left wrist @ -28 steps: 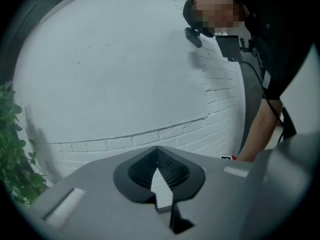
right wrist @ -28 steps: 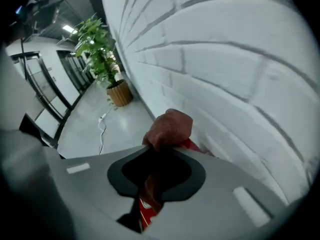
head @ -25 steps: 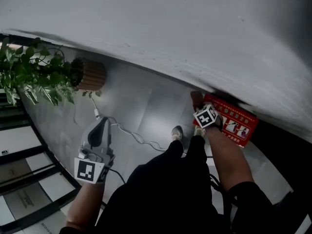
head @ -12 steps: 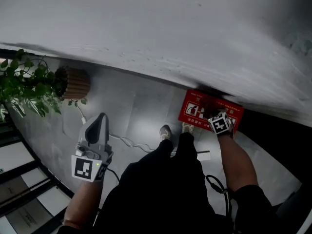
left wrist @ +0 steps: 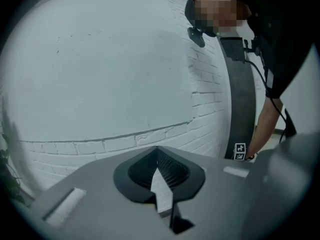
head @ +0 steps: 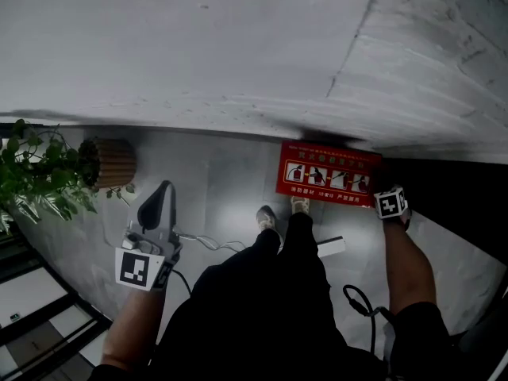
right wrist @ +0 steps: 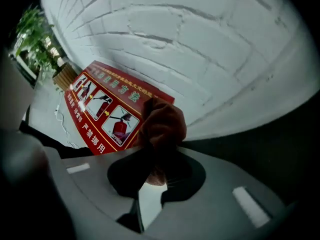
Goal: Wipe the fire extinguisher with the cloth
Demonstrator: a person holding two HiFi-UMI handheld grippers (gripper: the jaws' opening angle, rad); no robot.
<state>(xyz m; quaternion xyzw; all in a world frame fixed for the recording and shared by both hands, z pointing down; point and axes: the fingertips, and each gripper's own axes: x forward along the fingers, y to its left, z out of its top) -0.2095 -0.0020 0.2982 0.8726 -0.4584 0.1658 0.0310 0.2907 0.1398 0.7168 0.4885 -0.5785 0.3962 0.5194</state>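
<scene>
The red fire extinguisher box [head: 329, 175] sat on the floor, right against the bottom of the white brick wall [head: 198, 46]. From the head view, the person's shoes [head: 267, 215] were just in front of it. The right gripper [head: 392, 205] pointed down at the right end of the box. The left gripper [head: 161, 195] was held out well apart from the box, over the grey floor. A white cable [head: 210, 243] lay on the floor near it. A green plant [head: 36, 177] in a ribbed pot [head: 111, 163] stood by the wall on the left. A small white block [head: 332, 247] lay near the person's feet.

In the left gripper view, the jaws were closed tip to tip, and nothing was between them. Past them was only the white wall, with a dark strip [left wrist: 242, 99] on the right.

In the right gripper view, the jaws were pressed tight on a bunched dark red cloth [right wrist: 160, 126]. The cloth stuck out past the jaws, over the right end of the box. I could not tell if it touched the box. Pictures of fire extinguishers showed on the top of the box.
</scene>
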